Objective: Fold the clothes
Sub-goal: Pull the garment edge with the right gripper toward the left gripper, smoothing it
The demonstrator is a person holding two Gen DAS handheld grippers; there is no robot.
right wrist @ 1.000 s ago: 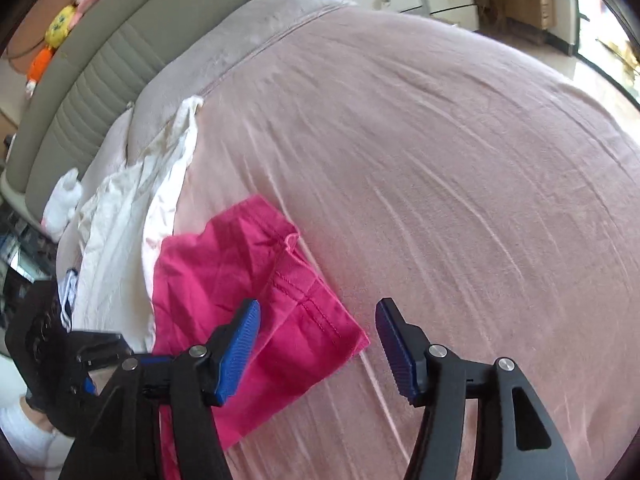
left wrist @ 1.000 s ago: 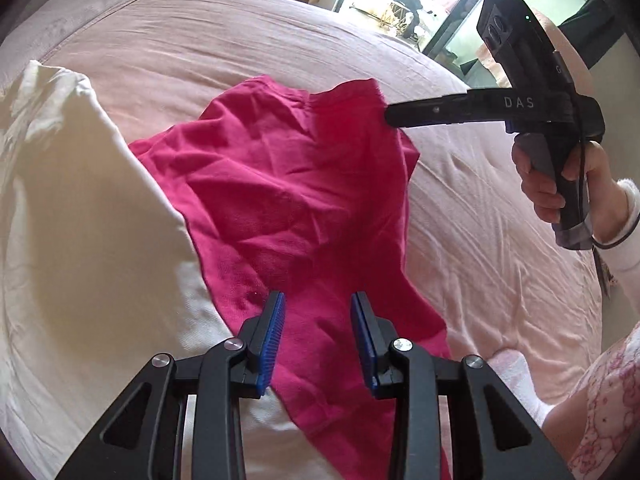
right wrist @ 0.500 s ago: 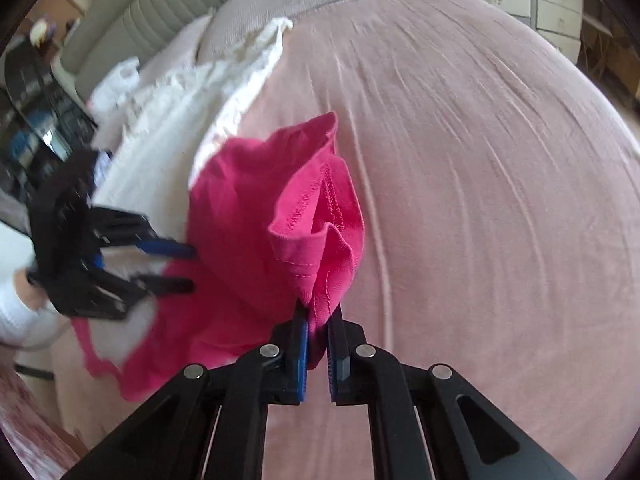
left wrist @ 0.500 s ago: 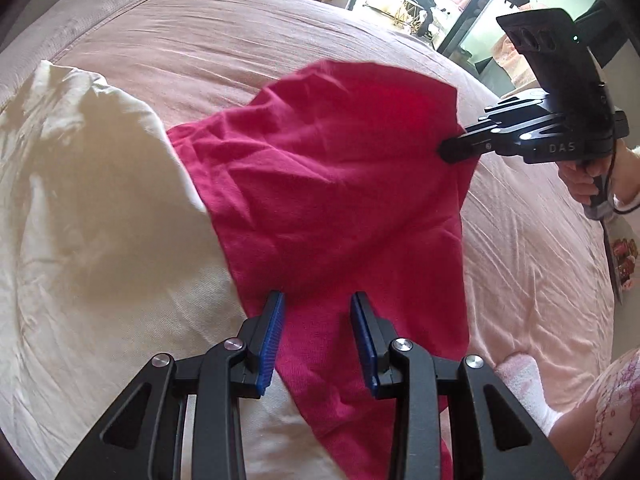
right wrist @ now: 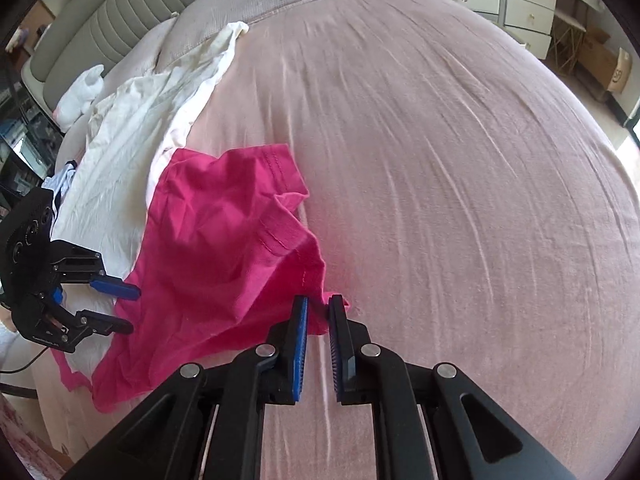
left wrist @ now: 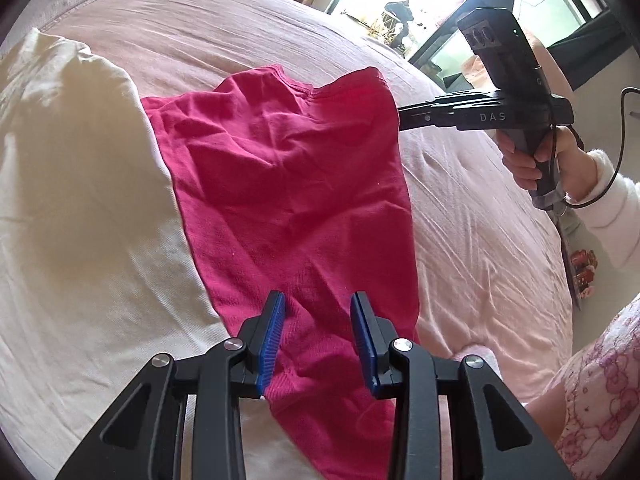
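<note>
A magenta garment [left wrist: 296, 200] lies crumpled on the pink bed, partly over a cream cloth. My left gripper [left wrist: 318, 316] is open and hovers over the garment's near end, with nothing between its pads. My right gripper [right wrist: 319, 312] is nearly shut, with the garment's hemmed corner [right wrist: 320, 304] pinched between the blue pads, held low over the bedspread. In the left wrist view the right gripper [left wrist: 400, 118] holds the garment's far right corner. In the right wrist view the garment [right wrist: 224, 256] spreads left toward the left gripper [right wrist: 128, 308].
A cream cloth [left wrist: 80, 200] lies left of the garment, also seen in the right wrist view [right wrist: 132, 128]. The pink bedspread [right wrist: 460, 200] stretches right. A grey headboard [right wrist: 120, 12] and white drawers [right wrist: 520, 0] stand behind. The person's leg [left wrist: 592, 400] is at lower right.
The right gripper closed on the garment's corner, lifted it, then lowered it toward the bed. The garment has sagged flatter. The left gripper stayed open over the near end.
</note>
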